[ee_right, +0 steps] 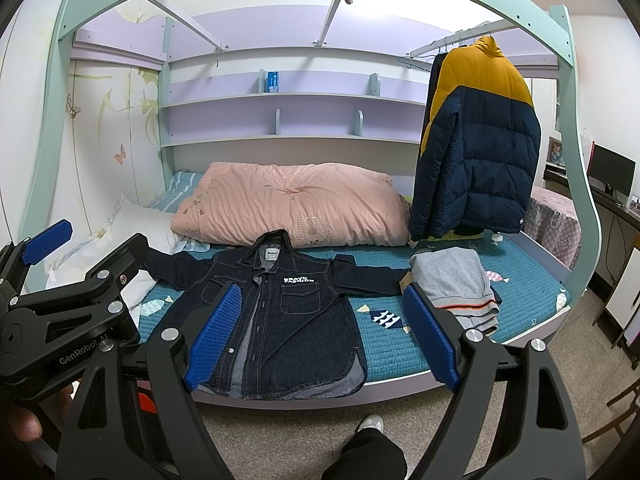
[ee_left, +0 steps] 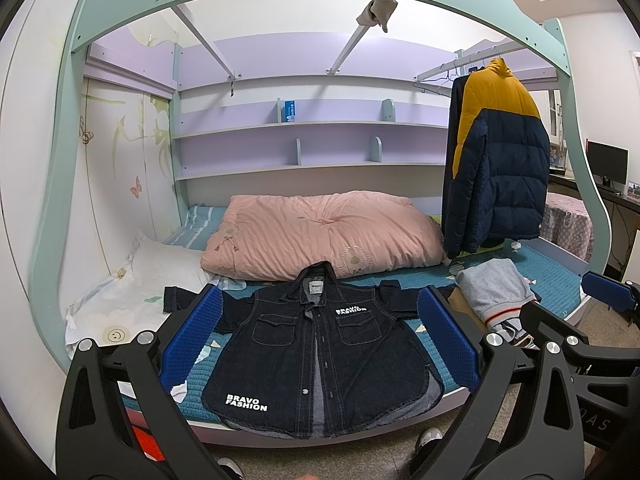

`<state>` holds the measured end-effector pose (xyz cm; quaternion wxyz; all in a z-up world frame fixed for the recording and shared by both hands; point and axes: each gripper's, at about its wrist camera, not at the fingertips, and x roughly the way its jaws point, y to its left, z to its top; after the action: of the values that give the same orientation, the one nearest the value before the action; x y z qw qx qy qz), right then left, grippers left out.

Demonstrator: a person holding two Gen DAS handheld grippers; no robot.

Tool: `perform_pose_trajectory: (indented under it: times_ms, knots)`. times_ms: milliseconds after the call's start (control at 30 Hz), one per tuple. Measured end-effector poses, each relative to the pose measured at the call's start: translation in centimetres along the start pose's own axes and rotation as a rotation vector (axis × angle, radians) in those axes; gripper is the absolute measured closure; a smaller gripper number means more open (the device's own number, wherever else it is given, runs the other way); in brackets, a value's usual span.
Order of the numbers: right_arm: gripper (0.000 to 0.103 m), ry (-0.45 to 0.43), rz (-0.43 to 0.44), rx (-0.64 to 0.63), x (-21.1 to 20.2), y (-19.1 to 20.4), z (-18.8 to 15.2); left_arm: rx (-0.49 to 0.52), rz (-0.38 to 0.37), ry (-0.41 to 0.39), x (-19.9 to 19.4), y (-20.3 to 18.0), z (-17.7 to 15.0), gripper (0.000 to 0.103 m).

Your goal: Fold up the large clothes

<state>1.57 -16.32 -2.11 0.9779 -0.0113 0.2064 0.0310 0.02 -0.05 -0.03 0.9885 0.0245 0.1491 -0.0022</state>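
Note:
A dark denim jacket with white "BRAVO FASHION" lettering lies flat, front up, sleeves spread, on the teal bed cover; its hem hangs at the bed's front edge. It also shows in the right wrist view. My left gripper is open and empty, held in the air in front of the bed, framing the jacket. My right gripper is open and empty, a little to the right of the left one. The left gripper shows at the left of the right wrist view.
A folded grey garment lies right of the jacket. A pink quilt and a white pillow lie behind it. A navy and yellow puffer jacket hangs at the right. The teal bed frame arches around. My shoe stands on the floor.

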Motion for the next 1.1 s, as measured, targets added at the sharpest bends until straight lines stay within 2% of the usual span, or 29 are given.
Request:
perform_pose_trajectory:
  times_ms: [533, 833, 1100]
  knots:
    - [0.023, 0.015, 0.001, 0.001, 0.4, 0.1, -0.6, -0.001, -0.002, 0.013, -0.5, 0.3, 1.1, 0.005]
    - [0.023, 0.08, 0.009, 0.002, 4.6, 0.2, -1.7, 0.002, -0.003, 0.092, 4.7, 1.1, -1.4, 0.005]
    - [0.023, 0.212, 0.035, -0.001, 11.9, 1.2, -3.1, -0.005, 0.007, 0.256, 12.8, 1.9, -4.6, 0.005]
